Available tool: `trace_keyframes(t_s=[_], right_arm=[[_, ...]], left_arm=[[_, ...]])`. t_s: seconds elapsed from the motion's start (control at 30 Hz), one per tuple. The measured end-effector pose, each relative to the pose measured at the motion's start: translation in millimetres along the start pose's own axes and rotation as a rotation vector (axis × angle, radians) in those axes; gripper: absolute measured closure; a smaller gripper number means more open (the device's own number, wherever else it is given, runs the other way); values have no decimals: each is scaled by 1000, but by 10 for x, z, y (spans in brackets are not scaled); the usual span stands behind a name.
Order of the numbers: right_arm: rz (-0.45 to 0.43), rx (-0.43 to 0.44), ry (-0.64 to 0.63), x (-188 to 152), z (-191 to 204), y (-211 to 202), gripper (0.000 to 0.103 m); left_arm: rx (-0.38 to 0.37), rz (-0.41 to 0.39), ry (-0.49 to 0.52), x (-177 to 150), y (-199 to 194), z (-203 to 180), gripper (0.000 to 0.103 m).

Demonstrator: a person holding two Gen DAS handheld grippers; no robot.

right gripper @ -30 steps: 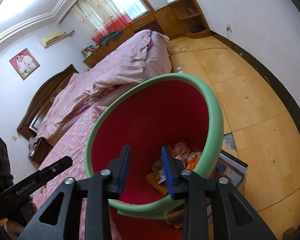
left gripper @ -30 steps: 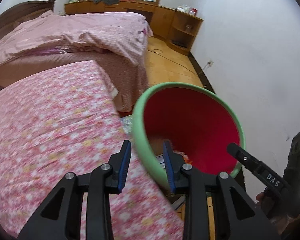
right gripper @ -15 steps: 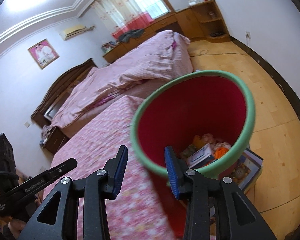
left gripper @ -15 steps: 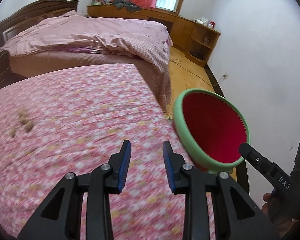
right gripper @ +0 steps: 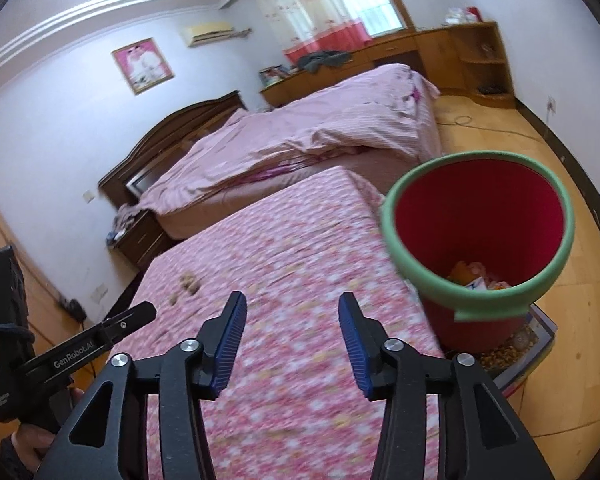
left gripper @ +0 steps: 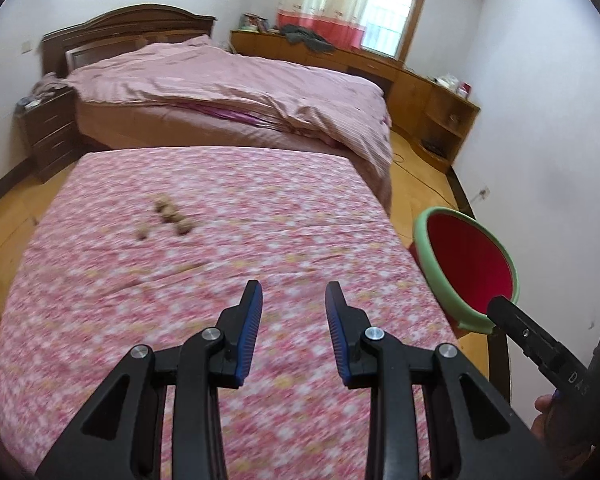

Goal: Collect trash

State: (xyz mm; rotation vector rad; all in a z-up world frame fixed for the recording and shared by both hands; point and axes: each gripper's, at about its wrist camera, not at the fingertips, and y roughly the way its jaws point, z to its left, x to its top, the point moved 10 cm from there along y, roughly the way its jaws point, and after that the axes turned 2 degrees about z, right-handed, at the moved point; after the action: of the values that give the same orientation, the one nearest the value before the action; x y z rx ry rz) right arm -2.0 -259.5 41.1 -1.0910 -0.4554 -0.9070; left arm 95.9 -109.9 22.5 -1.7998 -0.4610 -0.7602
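Note:
Several small brown bits of trash (left gripper: 168, 216) lie on the pink floral bedspread (left gripper: 260, 220), far ahead and left of my left gripper (left gripper: 292, 334), which is open and empty above the bed. They also show in the right wrist view (right gripper: 188, 282). A red bin with a green rim (left gripper: 466, 264) stands at the bed's right edge; in the right wrist view the bin (right gripper: 480, 240) holds wrappers at its bottom. My right gripper (right gripper: 290, 344) is open and empty over the bed, left of the bin.
A second bed with a pink duvet (left gripper: 240, 96) lies beyond. A dark nightstand (left gripper: 48, 128) stands at the left, wooden cabinets (left gripper: 420, 92) along the far wall. The bin rests on a flat box (right gripper: 532, 344) on the wooden floor. The white wall is close on the right.
Both grippers have swung left, away from the bin and over the bedspread. The brown trash bits have come into view. The right jaws have opened wider.

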Motion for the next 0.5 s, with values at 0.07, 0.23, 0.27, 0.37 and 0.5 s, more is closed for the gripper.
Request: trace_keyframes(t_s=[0.07, 0.23, 0.27, 0.37, 0.5], right_arm=[[2, 9, -23, -74, 121, 0, 53], [-1, 11, -78, -228, 348, 10, 52], [-2, 6, -91, -263, 391, 7, 49], [-15, -2, -120, -336, 495, -25, 35], [-63, -16, -147, -359, 604, -119, 29]], left_arm=[[37, -20, -16, -49, -112, 151, 68], [80, -54, -44, -171, -314, 413, 63], [92, -63, -54, -195, -354, 471, 60], [142, -91, -77, -255, -484, 634, 55], [182, -117, -95, -342, -618, 821, 55]])
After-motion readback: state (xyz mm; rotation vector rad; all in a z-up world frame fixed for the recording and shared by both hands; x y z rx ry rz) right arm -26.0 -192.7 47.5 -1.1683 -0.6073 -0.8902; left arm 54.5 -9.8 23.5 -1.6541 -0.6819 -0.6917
